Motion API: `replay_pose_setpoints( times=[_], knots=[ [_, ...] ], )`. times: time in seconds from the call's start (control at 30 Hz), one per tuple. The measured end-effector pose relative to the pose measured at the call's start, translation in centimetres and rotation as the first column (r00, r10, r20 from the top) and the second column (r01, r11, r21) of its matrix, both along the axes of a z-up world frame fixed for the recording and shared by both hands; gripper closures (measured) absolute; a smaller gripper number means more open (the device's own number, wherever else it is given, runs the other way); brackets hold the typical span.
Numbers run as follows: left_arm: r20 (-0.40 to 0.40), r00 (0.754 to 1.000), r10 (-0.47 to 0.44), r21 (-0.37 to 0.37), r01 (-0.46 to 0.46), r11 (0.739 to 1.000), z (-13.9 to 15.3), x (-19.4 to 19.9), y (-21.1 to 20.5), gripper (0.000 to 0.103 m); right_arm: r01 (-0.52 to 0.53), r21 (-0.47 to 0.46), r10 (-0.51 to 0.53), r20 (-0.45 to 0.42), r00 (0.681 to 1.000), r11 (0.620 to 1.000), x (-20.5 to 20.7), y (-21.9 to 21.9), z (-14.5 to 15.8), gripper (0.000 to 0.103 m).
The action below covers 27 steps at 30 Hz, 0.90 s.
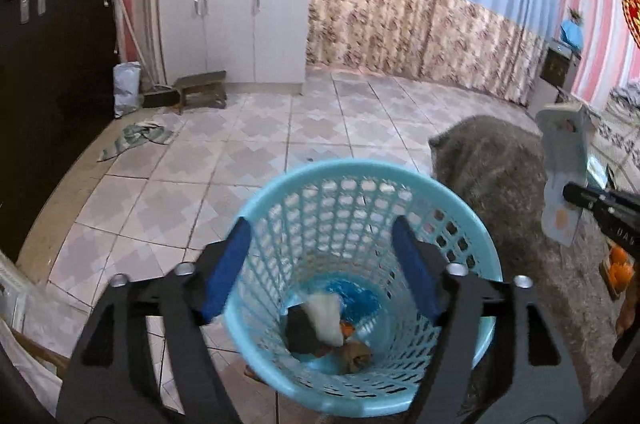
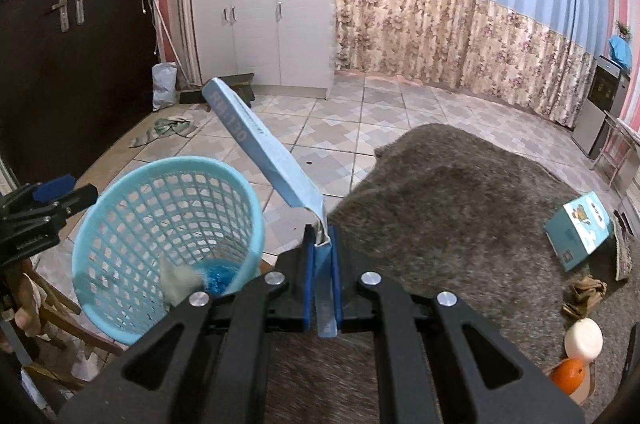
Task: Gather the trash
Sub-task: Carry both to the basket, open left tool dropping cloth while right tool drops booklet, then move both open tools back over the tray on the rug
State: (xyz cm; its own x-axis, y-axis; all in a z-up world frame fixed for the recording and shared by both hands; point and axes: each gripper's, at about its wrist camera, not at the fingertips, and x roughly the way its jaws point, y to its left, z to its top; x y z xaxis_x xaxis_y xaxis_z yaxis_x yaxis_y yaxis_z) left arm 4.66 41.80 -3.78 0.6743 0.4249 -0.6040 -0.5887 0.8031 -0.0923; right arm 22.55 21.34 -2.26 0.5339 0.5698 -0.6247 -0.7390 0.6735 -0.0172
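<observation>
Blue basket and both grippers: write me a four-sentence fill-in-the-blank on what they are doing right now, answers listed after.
1. The right gripper is shut on a flattened light blue ____.
2. The left gripper holds its fingers open on either side of the blue basket's near ____.
3. The basket already has some ____ at its bottom.
4. The grey rug lies on a ____ floor.

Missing words: carton; rim; trash; tiled

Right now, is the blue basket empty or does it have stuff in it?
Not empty. The basket has scraps at its bottom: a blue wrapper, a white piece and brown bits.
</observation>
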Motion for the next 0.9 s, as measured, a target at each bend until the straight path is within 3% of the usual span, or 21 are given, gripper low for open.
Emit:
replay_pose_setpoints(
  times=[0.23,0.4,0.7,0.77,0.83,0.9],
  knots=[
    [0.033,0.999,0.038,0.052,-0.040,0.998,1.7,-1.7,0.1,0.015,-0.064,0.012,0.064,0.003,0.998,0.998,-1.8,3.6,0.9,0.095],
    [0.049,0.997,0.061,0.039,-0.063,0.997,1.5,-3.3,0.3,0.014,-0.117,0.003,0.117,-0.010,0.993,0.993,-3.2,6.2,0.3,0.095],
    [0.032,0.995,0.097,0.015,-0.098,0.995,0.3,-4.0,0.9,0.014,-0.180,-0.090,0.182,0.016,0.983,0.980,-4.5,10.1,-2.3,0.094],
    [0.031,0.994,0.102,0.017,-0.103,0.995,0.4,-4.2,0.9,0.014,-0.184,-0.110,0.188,0.025,0.982,0.977,-4.6,10.5,-2.7,0.087],
    [0.033,0.994,0.108,0.017,-0.109,0.994,0.4,-4.4,1.1,0.014,-0.184,-0.110,0.188,0.029,0.982,0.977,-4.7,10.6,-2.8,0.058],
    [0.035,0.993,0.113,0.015,-0.114,0.993,0.6,-4.4,1.1,0.014,-0.174,-0.102,0.180,0.046,0.983,0.979,-4.9,10.3,-2.7,0.052]
  ],
)
